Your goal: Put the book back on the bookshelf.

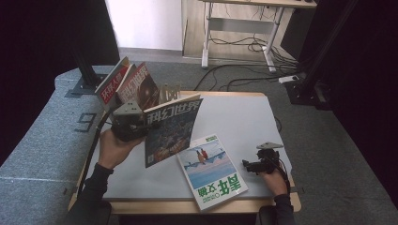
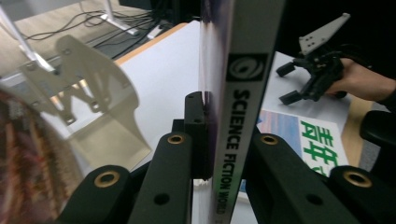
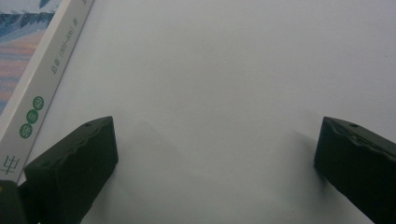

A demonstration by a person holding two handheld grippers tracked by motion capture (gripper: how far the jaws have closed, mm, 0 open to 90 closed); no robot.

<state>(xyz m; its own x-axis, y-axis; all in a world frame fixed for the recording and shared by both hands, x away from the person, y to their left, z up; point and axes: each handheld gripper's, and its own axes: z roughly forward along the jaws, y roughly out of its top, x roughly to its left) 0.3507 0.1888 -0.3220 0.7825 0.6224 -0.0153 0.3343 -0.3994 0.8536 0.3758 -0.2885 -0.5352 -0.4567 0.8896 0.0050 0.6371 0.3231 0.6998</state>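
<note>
Gripping the magazine (image 1: 171, 131) near its spine, the left gripper (image 1: 131, 124) holds it upright above the table (image 1: 244, 117) — thin, floppy, probably slippery. Right gripper (image 1: 256, 165) is open, empty.

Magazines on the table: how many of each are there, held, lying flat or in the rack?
Held in the left tongs, the dark magazine: 1
Lying flat, the blue-and-white magazine: 1
Standing in the rack, the red magazines: 2
Total: 4
</note>
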